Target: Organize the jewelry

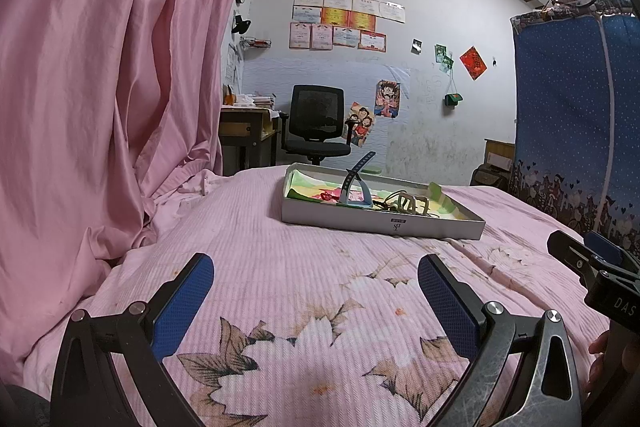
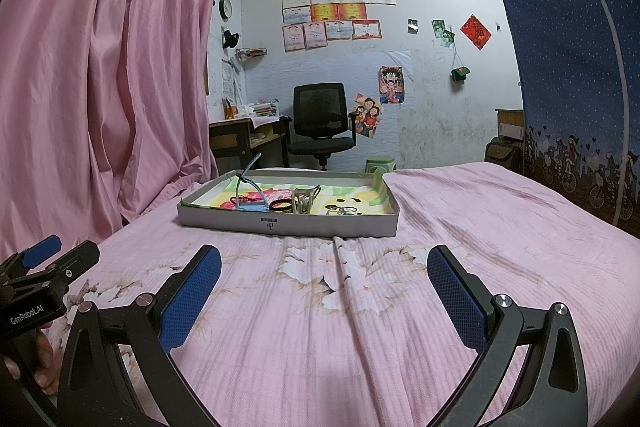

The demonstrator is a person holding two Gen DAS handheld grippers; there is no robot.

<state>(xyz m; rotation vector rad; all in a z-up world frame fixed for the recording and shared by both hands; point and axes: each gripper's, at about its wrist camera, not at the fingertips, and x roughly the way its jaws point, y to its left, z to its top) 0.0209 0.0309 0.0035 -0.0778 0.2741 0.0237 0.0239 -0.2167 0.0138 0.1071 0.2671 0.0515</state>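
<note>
A shallow grey box (image 1: pixel 340 217) (image 2: pixel 224 217) lies on the pink flowered bedspread, ahead of both grippers. Inside it a blue watch strap (image 1: pixel 352 183) (image 2: pixel 248 187) stands up, beside a pale hair claw (image 1: pixel 412 203) (image 2: pixel 305 201), a black ring-shaped band (image 2: pixel 280 205), a red piece (image 2: pixel 230 202) and small metal rings (image 2: pixel 344 211). My left gripper (image 1: pixel 316 267) is open over the bedspread, well short of the box, with nothing between its blue pads. My right gripper (image 2: pixel 324 257) is likewise open and empty, nearer the box's front wall.
A pink curtain (image 1: pixel 100 87) hangs on the left down to the bed. A blue fabric wardrobe (image 2: pixel 576 67) stands at the right. Beyond the bed are a black office chair (image 2: pixel 320 119), a desk (image 2: pixel 244 135) and a green stool (image 2: pixel 378 163). A hand (image 2: pixel 40 367) holds the other gripper's handle.
</note>
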